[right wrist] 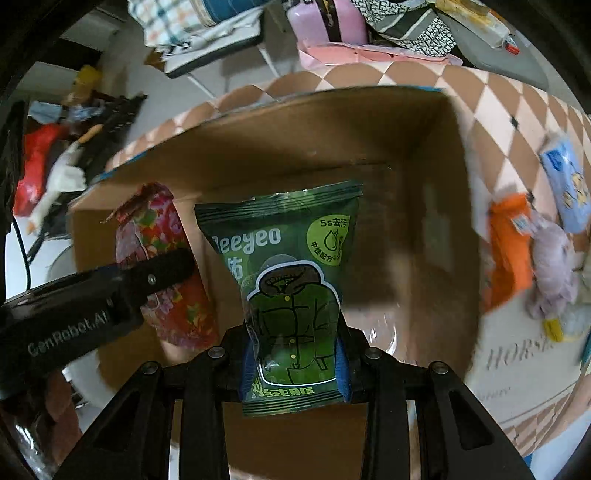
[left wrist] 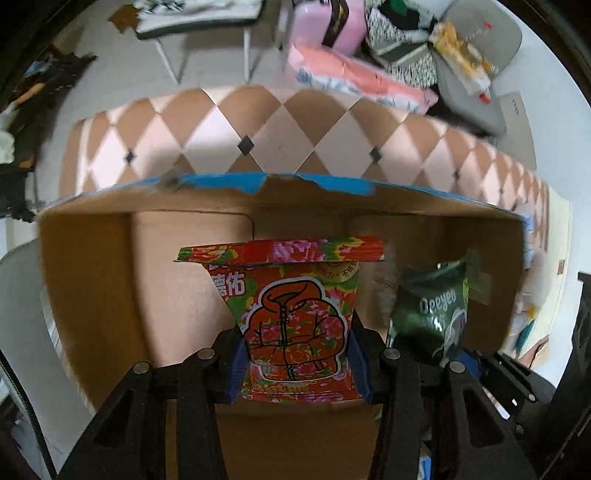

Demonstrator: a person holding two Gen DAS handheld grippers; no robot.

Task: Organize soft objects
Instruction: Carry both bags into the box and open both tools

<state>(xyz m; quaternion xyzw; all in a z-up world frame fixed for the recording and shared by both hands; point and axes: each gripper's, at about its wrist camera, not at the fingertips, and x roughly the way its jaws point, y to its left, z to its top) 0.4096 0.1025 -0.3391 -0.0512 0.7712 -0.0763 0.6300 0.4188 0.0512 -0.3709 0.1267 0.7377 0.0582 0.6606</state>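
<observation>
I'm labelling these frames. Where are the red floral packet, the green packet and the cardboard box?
red floral packet (left wrist: 295,325): left wrist view, on its printed jacket drawing.
green packet (right wrist: 291,295): right wrist view, on its jacket drawing.
cardboard box (left wrist: 92,280): left wrist view, on its inner left wall.

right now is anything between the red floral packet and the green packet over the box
Nothing solid: in the right wrist view only the cardboard box's inner wall shows between the red floral packet and the green packet.

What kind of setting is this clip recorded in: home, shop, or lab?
Most likely a lived-in home room. A table covered in a diamond-patterned cloth holds an open cardboard box, and behind it sit a pink suitcase and piles of folded fabric on chairs.
</observation>
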